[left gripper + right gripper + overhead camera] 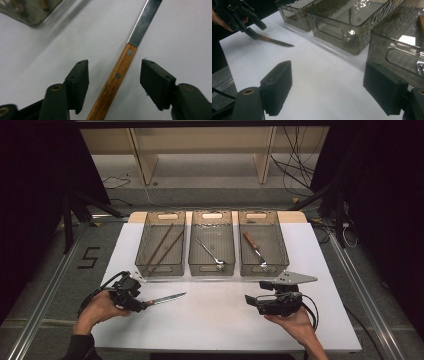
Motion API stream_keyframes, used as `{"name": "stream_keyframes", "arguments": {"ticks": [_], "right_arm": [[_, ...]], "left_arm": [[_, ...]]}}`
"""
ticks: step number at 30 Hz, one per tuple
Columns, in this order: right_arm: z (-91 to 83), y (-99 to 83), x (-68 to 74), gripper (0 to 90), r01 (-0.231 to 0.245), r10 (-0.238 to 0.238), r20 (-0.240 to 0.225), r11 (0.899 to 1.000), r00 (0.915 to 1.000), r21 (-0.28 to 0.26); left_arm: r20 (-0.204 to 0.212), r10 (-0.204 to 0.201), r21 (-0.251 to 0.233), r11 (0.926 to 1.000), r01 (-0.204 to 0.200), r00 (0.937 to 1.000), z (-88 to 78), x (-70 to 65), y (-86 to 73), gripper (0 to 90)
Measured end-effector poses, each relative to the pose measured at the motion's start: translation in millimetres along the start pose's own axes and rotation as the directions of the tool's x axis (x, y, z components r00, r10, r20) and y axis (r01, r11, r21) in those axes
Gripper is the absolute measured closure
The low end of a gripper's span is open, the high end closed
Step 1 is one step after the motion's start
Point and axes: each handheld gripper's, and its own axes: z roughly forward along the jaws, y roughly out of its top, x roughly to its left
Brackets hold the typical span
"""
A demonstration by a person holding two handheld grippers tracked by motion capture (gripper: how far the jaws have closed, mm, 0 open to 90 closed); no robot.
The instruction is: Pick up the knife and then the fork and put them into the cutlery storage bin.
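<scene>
A knife (165, 298) with a wooden handle and a steel blade lies on the white table (220, 320) at the front left, blade pointing right. My left gripper (141, 306) is down at its handle. In the left gripper view the handle (117, 77) runs between the two pads (81, 82), with a gap on each side, so the left gripper (115, 66) is open around it. My right gripper (248, 301) hovers at the front right, and in its own view it (327, 82) stands wide open with nothing between the jaws. That view also has the knife (278, 42) and left gripper (253, 32) farther off.
Three clear smoky bins stand in a row at the back of the table. The left bin (145, 237) holds chopsticks (165, 244), the middle bin (212, 213) a fork (210, 251), the right bin (281, 236) a wooden-handled utensil (255, 249). The right gripper is close to the right bin (387, 47).
</scene>
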Motion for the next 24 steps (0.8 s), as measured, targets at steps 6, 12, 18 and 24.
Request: {"name": "stream_keyframes", "arguments": {"ticks": [6,12,18,24], "right_arm": [[-0.7,-1.5,-0.5,24.2,-0.001,0.001,0.001,1.000,1.0000,0.005],[-1.3,-1.3,0.3,24.6,-0.001,0.001,0.000,1.000,1.0000,0.005],[-1.9,-0.7,0.4,24.9,0.000,0.000,0.000,1.000,1.0000,0.002],[-2.4,0.4,2.2,25.0,0.003,-0.003,-0.007,1.000,1.0000,0.001]], "left_arm": [[0.028,0.018,0.031,0.9993,-0.019,0.9995,3.7,0.1,-3.2,51.5],[0.050,0.033,0.067,0.9971,-0.037,0.9982,9.5,-2.8,-3.6,62.0],[0.049,0.059,0.049,0.9969,-0.061,0.9971,8.8,-2.4,-5.4,72.3],[0.057,0.069,0.026,0.9972,-0.071,0.9960,7.9,-2.9,-5.9,75.6]]}}
